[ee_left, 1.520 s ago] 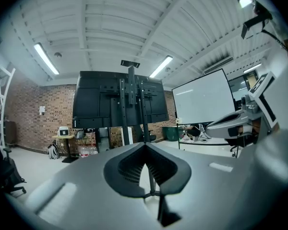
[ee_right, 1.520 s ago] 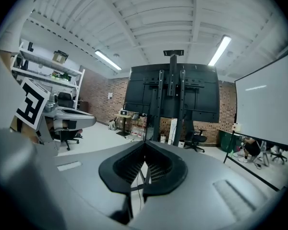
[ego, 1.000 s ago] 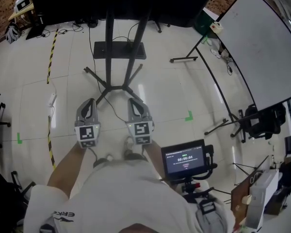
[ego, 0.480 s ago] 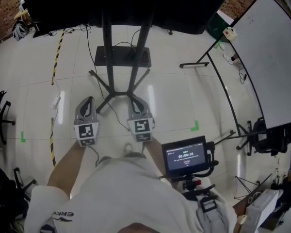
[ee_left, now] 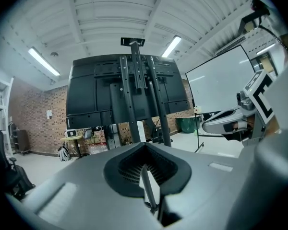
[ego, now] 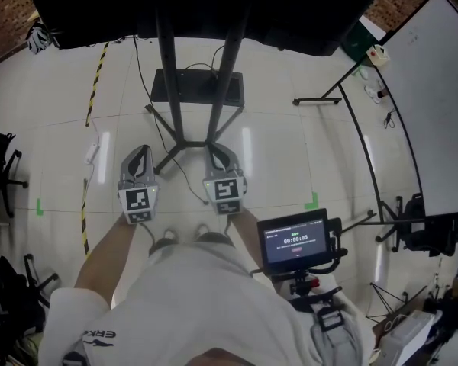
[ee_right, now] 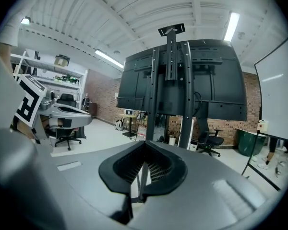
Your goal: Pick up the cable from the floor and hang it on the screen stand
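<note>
Head view: screen stand [ego: 166,75] sits nearer than a second ago, so the person has stepped in. No pickup started. Left gripper [ego: 141,151]: jaws shut, empty. Thin black cable [ego: 182,175] lies on the floor [ego: 278,155] between the grippers. Right gripper [ego: 216,151]: jaws shut, empty. Only the head view shows the cable; both gripper views aim up at the screen [ee_right: 182,80] back.
</note>
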`<state>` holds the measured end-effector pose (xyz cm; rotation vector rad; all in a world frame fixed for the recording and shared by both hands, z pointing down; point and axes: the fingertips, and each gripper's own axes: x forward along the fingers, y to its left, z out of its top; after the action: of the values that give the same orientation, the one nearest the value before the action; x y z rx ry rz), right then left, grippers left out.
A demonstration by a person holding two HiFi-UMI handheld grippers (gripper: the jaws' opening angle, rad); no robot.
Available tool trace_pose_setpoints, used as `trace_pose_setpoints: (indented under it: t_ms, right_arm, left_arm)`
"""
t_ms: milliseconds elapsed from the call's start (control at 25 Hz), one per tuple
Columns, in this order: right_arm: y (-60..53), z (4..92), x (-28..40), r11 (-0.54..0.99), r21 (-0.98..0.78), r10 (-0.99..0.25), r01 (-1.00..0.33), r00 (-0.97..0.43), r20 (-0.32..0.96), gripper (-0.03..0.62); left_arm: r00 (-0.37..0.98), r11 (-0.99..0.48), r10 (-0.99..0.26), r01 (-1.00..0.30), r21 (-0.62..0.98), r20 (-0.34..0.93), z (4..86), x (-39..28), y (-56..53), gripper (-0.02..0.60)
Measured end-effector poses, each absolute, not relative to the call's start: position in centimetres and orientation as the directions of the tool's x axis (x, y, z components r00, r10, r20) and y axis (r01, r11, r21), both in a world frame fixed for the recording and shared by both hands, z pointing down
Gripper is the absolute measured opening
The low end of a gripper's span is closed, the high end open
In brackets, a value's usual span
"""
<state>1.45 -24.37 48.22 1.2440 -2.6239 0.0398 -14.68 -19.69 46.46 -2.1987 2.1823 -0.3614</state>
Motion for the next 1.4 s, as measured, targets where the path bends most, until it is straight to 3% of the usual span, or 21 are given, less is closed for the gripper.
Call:
trace_pose_setpoints:
  t_ms: [600, 1400]
  right_arm:
    - [-26.9, 54.0, -0.5, 0.636, 0.094, -0.743, -0.766, -0.574, 0.344, 0.014]
    - [-29.0, 78.5, -4.1, 0.682, 0.005, -0.605, -0.731, -0.561, 0.565, 0.014]
  left_arm:
    - [0.023, -0.067, -0.969, -0.983, -0.172, 0.245, 52.0, -17.6, -22.7, 0.002]
    - [0.107, -0.212, -0.859, -0.965, -0.158, 0.501, 76.7, -18.2, -27.8, 0.002]
